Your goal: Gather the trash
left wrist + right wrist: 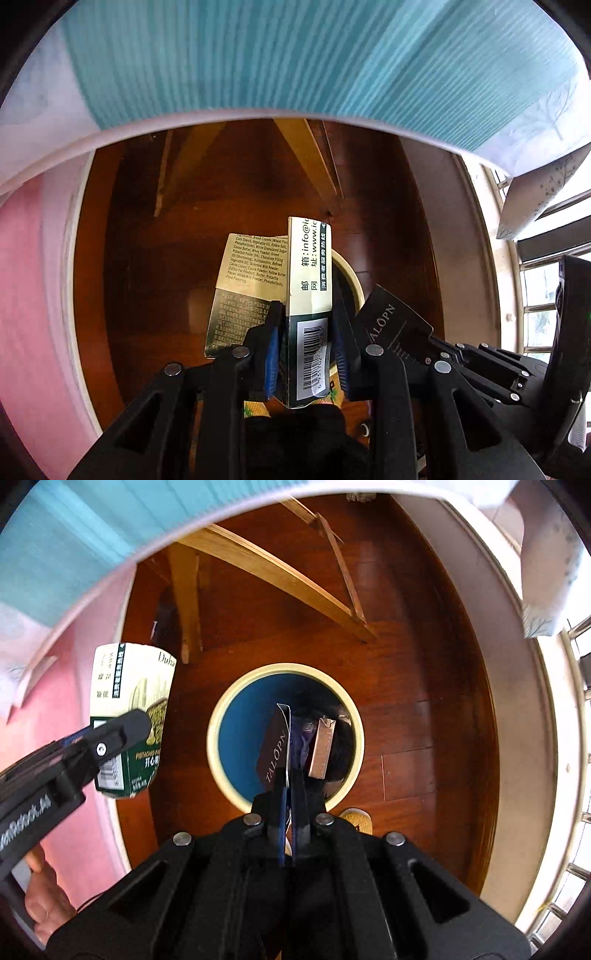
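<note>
My left gripper [306,314] is shut on a green and cream snack carton [309,258] with a barcode; one flap [255,266] hangs open. In the right wrist view the same carton [133,686] hangs left of the bin, over the floor. My right gripper [290,794] is shut on a dark brown card [275,746] printed with pale letters, right above a round bin [218,734] with a cream rim and blue inside. A small copper-brown box [321,749] and dark wrappers show inside the bin. The card [391,325] also shows in the left wrist view.
Dark wood floor [424,664] surrounds the bin. Pale wooden table legs [184,602] stand behind it, under a teal and pink cloth edge [258,55]. A window wall [565,738] runs along the right. A person's hand [40,897] holds the left gripper's handle.
</note>
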`<action>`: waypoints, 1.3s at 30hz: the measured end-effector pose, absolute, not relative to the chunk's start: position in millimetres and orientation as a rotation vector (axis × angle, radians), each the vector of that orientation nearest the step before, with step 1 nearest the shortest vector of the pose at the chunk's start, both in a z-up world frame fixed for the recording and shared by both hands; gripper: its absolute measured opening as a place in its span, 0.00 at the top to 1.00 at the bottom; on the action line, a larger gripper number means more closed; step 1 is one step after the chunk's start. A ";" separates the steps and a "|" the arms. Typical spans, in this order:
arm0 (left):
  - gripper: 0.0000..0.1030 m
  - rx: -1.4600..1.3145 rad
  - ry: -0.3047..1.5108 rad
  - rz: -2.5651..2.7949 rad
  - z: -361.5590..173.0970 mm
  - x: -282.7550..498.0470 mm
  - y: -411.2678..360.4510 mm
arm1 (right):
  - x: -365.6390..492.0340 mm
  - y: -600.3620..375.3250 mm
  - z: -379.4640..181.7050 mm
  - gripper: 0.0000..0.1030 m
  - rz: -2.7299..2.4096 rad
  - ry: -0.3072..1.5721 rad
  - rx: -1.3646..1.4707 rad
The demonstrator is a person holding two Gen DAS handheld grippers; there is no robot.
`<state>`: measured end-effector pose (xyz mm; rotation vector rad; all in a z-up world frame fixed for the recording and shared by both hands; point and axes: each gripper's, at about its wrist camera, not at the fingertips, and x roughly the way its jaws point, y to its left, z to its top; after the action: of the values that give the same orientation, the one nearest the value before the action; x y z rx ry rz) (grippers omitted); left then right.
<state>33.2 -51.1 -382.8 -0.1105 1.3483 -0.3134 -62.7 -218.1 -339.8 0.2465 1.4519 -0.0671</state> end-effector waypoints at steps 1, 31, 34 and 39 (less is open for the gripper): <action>0.75 -0.098 1.347 -0.317 -390.0 34.5 -54.2 | -61.9 -220.7 -346.1 1.00 -0.069 1.449 0.249; 0.26 -0.043 1.303 -0.143 -363.6 38.0 -8.4 | -49.9 -211.2 -341.1 0.57 -0.073 1.442 0.271; 0.26 -0.045 1.292 -0.141 -336.8 35.4 -6.6 | -48.6 -206.2 -318.7 0.57 -0.068 1.438 0.259; 0.26 -0.025 1.273 -0.124 -288.4 31.9 -6.3 | -46.8 -197.6 -272.4 0.57 -0.056 1.414 0.249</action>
<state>31.9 -6.3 -288.4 -0.0253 1.2732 -0.1243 -46.8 -197.6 -272.4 0.2494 1.4140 -0.0559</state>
